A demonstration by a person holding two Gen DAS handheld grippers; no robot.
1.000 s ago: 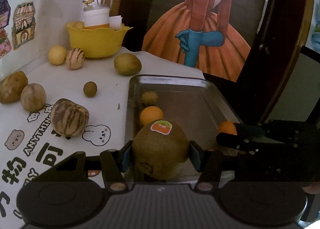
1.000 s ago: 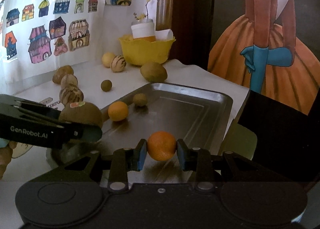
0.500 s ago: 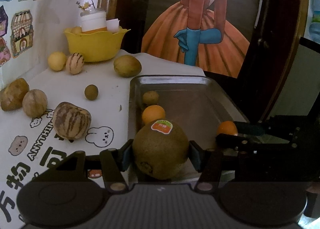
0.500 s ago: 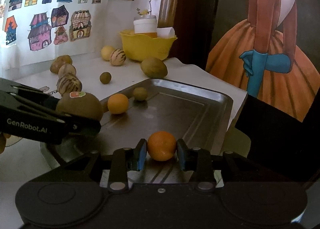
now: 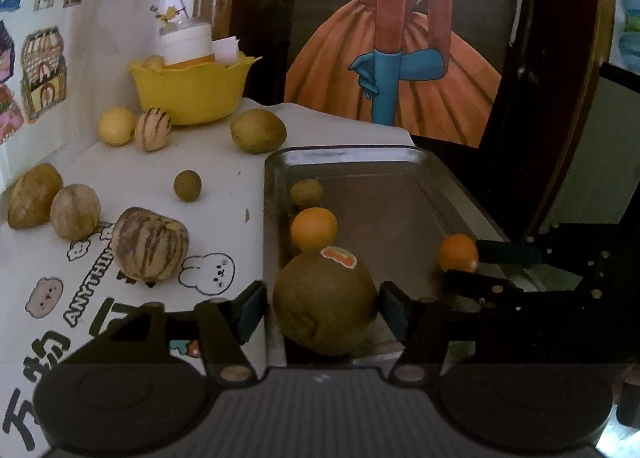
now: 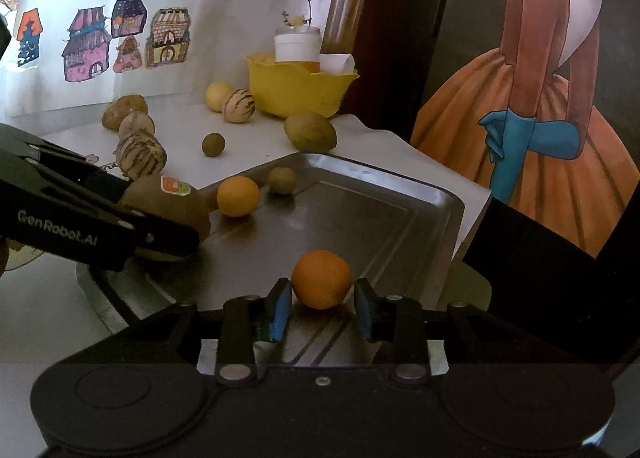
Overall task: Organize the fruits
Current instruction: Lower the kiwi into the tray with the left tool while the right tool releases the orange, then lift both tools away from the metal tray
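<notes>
A big brown-green fruit (image 5: 324, 302) with an orange sticker rests at the near left corner of the metal tray (image 5: 400, 156). My left gripper (image 5: 323, 310) straddles it with its jaws opening, and a thin gap shows between each pad and the fruit. In the right wrist view the same fruit (image 6: 168, 206) lies behind the left gripper's finger (image 6: 120, 234). My right gripper (image 6: 322, 298) is shut on a small orange (image 6: 322, 280), which sits low over the tray (image 6: 400, 174) floor at the pad tips. A second orange (image 5: 313, 228) and a small brown fruit (image 5: 306, 192) lie along the tray's left wall.
Left of the tray, on the white printed cloth, lie a striped fruit (image 5: 150, 250), a small round brown one (image 5: 187, 186), two brown fruits (image 5: 48, 202) and an olive one (image 5: 258, 130). A yellow bowl (image 5: 192, 86) holding a jar stands at the back. The tray's right edge overhangs the table.
The left pads pressed the big fruit before and have now drawn apart from it. The orange sits slightly further forward between the right pads. Both hands stayed nearly in place.
</notes>
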